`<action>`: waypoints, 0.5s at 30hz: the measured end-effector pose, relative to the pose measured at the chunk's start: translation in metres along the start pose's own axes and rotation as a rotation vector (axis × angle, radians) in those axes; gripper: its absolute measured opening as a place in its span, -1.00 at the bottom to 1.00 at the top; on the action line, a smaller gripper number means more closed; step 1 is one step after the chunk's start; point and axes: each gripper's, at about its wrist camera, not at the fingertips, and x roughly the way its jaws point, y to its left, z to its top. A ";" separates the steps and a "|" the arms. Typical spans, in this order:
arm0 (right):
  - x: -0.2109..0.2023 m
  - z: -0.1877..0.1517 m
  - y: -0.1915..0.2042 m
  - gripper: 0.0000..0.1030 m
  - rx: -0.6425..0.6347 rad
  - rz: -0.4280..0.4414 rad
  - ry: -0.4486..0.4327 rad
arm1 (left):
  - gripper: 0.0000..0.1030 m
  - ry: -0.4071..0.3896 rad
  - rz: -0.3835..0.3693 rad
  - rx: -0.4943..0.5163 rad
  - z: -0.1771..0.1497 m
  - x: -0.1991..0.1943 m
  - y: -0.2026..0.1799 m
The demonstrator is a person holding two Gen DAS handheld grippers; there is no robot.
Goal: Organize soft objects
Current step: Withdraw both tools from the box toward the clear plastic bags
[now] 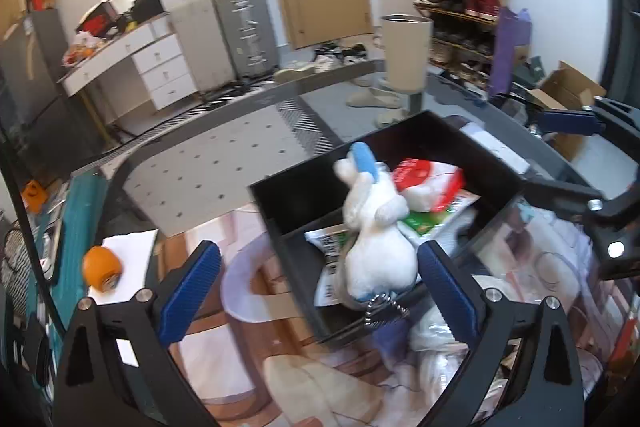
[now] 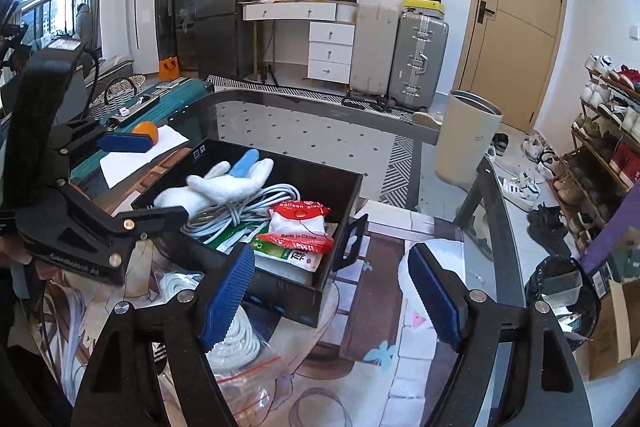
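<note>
A white plush toy (image 1: 376, 227) with a blue ear and a bead chain lies in the black box (image 1: 292, 195), on top of packets. It also shows in the right wrist view (image 2: 216, 187), resting on a coil of grey cable (image 2: 256, 205). My left gripper (image 1: 320, 291) is open, its blue pads wide apart on either side of the box's near corner, not touching the toy. It appears in the right wrist view (image 2: 132, 183) over the box's left side. My right gripper (image 2: 332, 295) is open and empty in front of the box (image 2: 344, 195).
A red-and-white balloon packet (image 2: 298, 223) and green packets lie in the box. A bagged white rope coil (image 2: 236, 343) lies on the glass table. An orange tape roll (image 1: 102, 269) sits on white paper at the left. A beige bin (image 2: 464, 139) stands beyond the table.
</note>
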 end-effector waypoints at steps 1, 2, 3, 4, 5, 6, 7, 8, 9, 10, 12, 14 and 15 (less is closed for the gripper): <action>-0.001 0.000 -0.001 0.57 0.002 -0.002 -0.001 | 0.94 0.000 0.015 -0.008 -0.001 0.000 0.001; -0.002 -0.001 -0.002 0.57 0.004 -0.004 -0.002 | 0.94 0.004 0.032 -0.015 -0.002 0.001 0.002; -0.003 -0.002 -0.002 0.57 0.007 -0.003 -0.002 | 0.95 0.006 0.051 -0.027 -0.003 0.001 0.006; -0.003 -0.003 -0.002 0.57 0.008 -0.004 -0.002 | 0.95 0.006 0.052 -0.034 -0.004 0.002 0.008; -0.004 -0.004 -0.002 0.58 0.009 -0.006 -0.004 | 0.95 0.006 0.046 -0.046 -0.006 0.002 0.010; -0.005 -0.004 -0.003 0.58 0.010 -0.005 -0.004 | 0.95 0.006 0.043 -0.059 -0.007 0.003 0.013; -0.005 -0.004 -0.003 0.58 0.010 -0.003 -0.003 | 0.95 0.007 0.042 -0.068 -0.008 0.003 0.015; -0.005 -0.005 -0.003 0.58 0.012 -0.003 -0.003 | 0.95 0.006 0.041 -0.072 -0.009 0.003 0.016; -0.006 -0.006 -0.002 0.58 0.014 -0.002 -0.002 | 0.95 0.004 0.041 -0.081 -0.010 0.003 0.018; -0.006 -0.007 -0.001 0.59 0.016 0.001 -0.002 | 0.95 0.001 0.038 -0.087 -0.012 0.001 0.018; -0.008 -0.010 0.000 0.68 0.025 0.012 -0.002 | 0.96 -0.014 0.022 -0.102 -0.016 -0.003 0.020; -0.010 -0.014 0.002 0.77 0.035 0.025 -0.002 | 0.97 -0.027 0.005 -0.117 -0.021 -0.009 0.022; -0.011 -0.017 0.003 0.78 0.039 0.036 -0.002 | 0.97 -0.030 0.002 -0.124 -0.022 -0.012 0.021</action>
